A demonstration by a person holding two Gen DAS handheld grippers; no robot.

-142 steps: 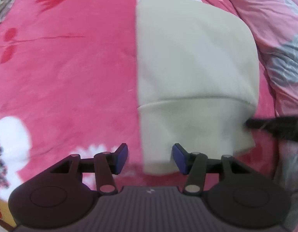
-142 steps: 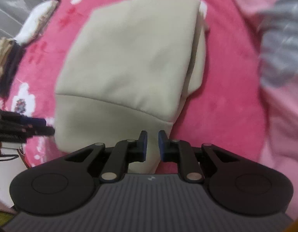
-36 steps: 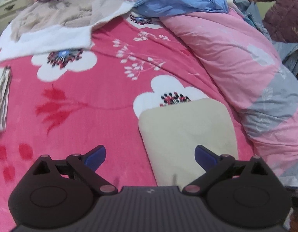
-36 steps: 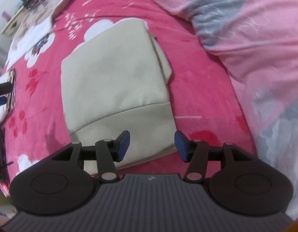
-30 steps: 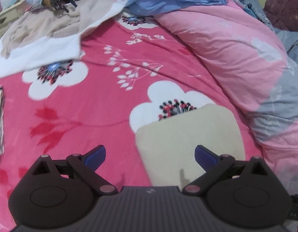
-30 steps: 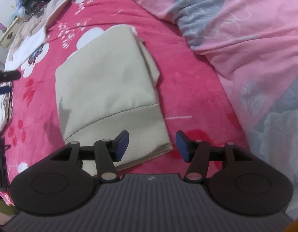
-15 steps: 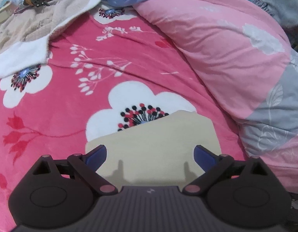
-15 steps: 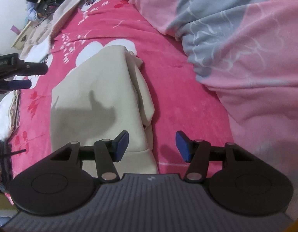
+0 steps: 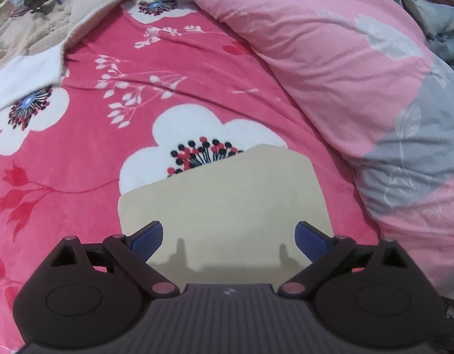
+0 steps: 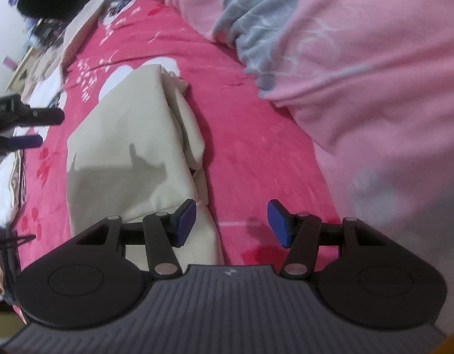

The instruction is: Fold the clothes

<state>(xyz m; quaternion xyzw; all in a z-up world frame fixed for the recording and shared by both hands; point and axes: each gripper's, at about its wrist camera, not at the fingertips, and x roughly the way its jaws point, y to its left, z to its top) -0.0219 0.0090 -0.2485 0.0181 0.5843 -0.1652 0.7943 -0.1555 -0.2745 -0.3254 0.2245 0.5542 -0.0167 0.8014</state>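
Pink floral blanket – beige garment folded; both grippers released.

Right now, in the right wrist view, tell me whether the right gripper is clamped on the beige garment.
No. The right gripper stands open, pads apart, beside the beige garment's edge.

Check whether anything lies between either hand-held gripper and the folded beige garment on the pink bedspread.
Nothing visible does. The left hand-held gripper hangs open directly over the beige garment, only its shadow on the cloth. The right hand-held gripper is open at the garment's layered edge; bare bedspread lies between its fingers. The pink quilt sits off to the side.
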